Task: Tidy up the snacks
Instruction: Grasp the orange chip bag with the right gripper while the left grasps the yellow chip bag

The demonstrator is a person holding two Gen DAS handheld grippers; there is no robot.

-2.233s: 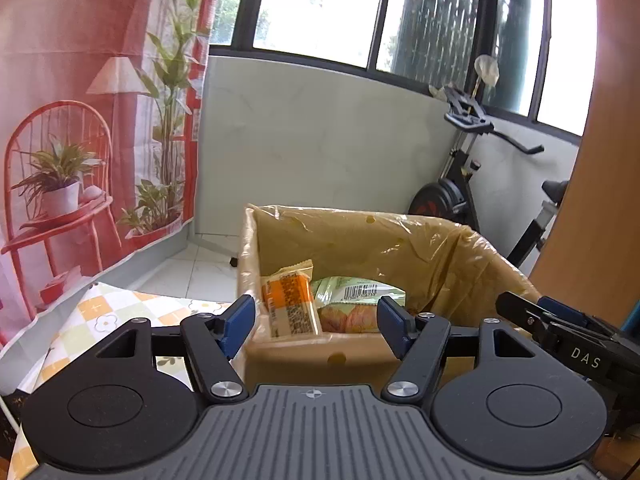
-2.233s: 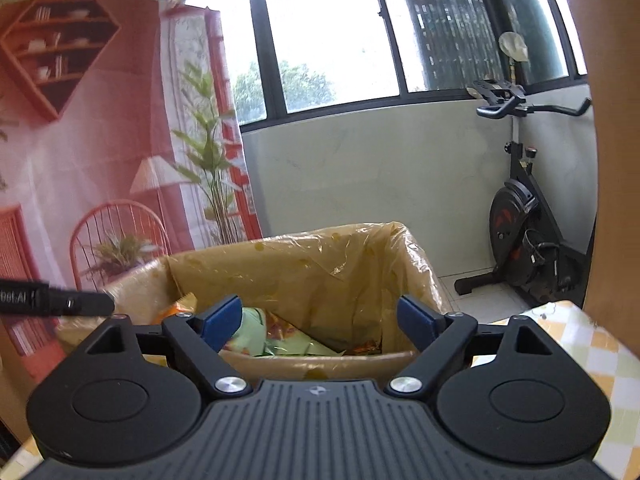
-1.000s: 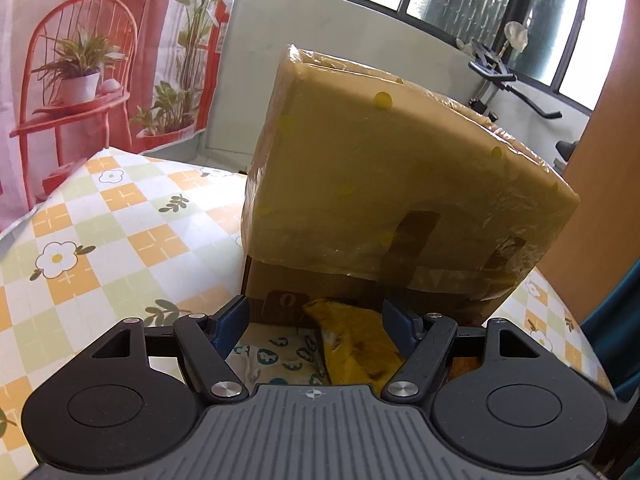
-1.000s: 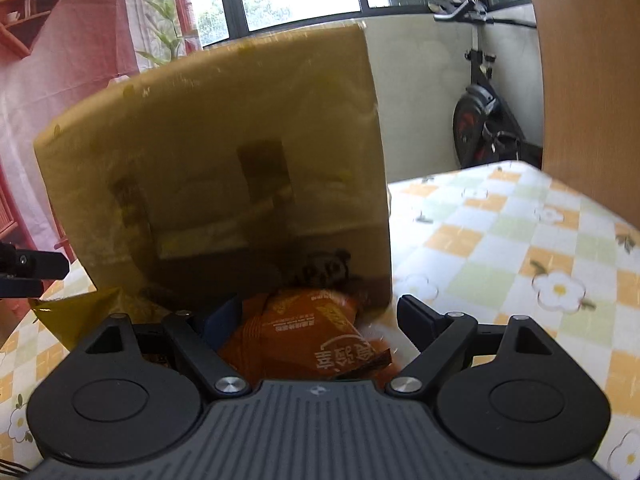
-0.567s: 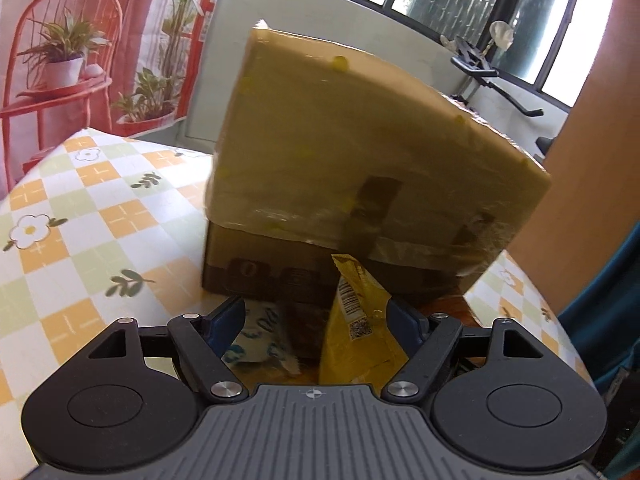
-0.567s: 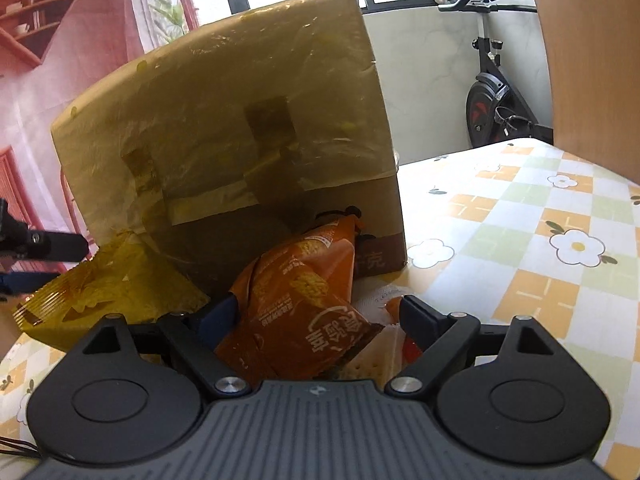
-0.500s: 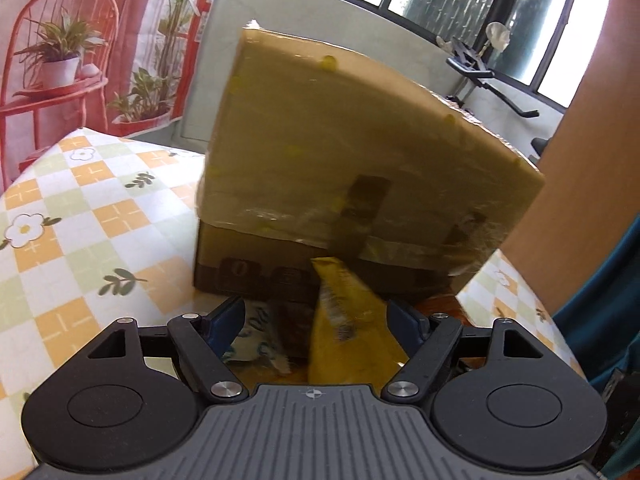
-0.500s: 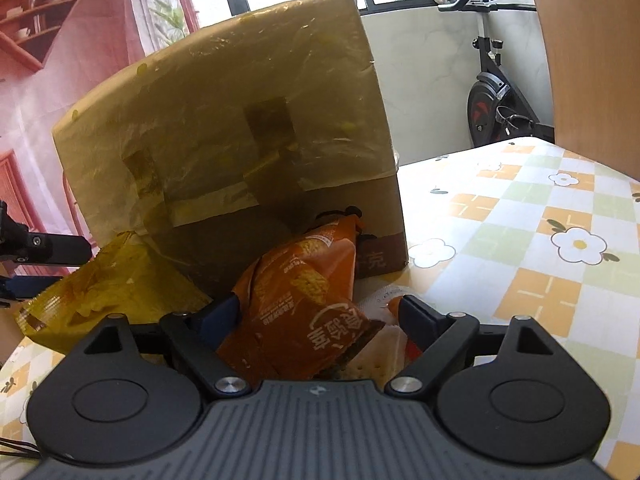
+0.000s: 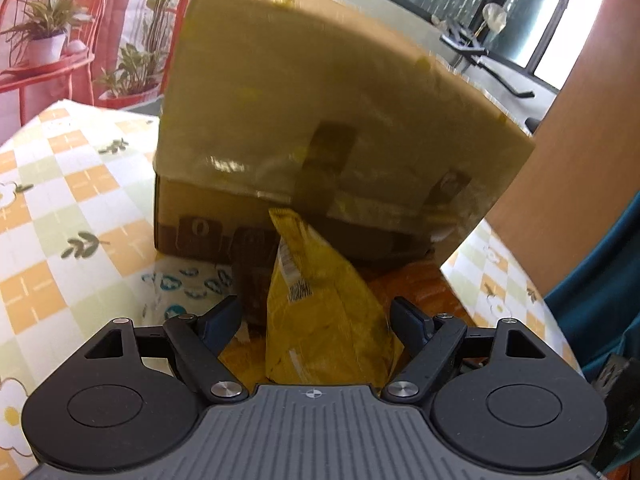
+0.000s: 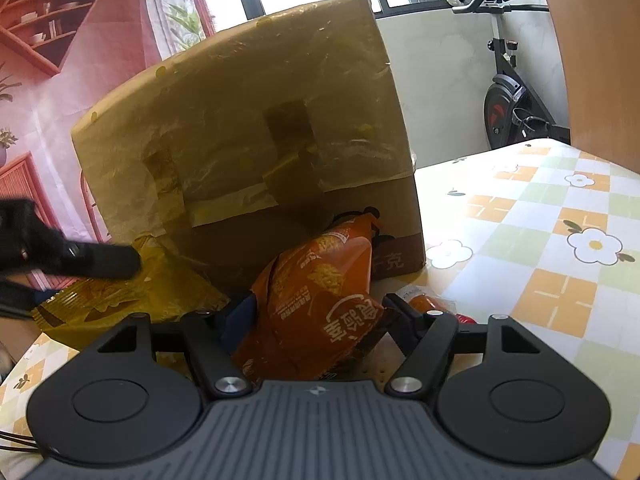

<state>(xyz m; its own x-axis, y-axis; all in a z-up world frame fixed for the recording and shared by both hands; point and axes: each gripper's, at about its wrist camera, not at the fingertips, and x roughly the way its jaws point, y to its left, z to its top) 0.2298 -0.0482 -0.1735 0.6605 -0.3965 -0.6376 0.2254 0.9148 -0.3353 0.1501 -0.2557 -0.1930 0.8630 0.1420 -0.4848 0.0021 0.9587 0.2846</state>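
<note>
A cardboard box (image 9: 332, 128) wrapped in yellow plastic stands on the table; it also fills the right wrist view (image 10: 248, 148). A yellow snack bag (image 9: 320, 320) stands between the jaws of my left gripper (image 9: 316, 316), which is open around it; the right pad touches it. An orange snack bag (image 10: 320, 300) stands between the jaws of my right gripper (image 10: 316, 312), which are closing on it. The left gripper's finger (image 10: 100, 260) shows over the yellow bag (image 10: 132, 296) in the right wrist view.
A white snack packet with blue print (image 9: 188, 284) lies left of the yellow bag. A small orange packet (image 10: 428, 304) lies right of the orange bag. The checkered tablecloth (image 10: 540, 248) spreads to the right. An exercise bike (image 10: 512, 104) stands behind.
Both grippers dropped from above the box to table level in front of it. The left pushed forward around the yellow bag. The right jaws narrowed around the orange bag.
</note>
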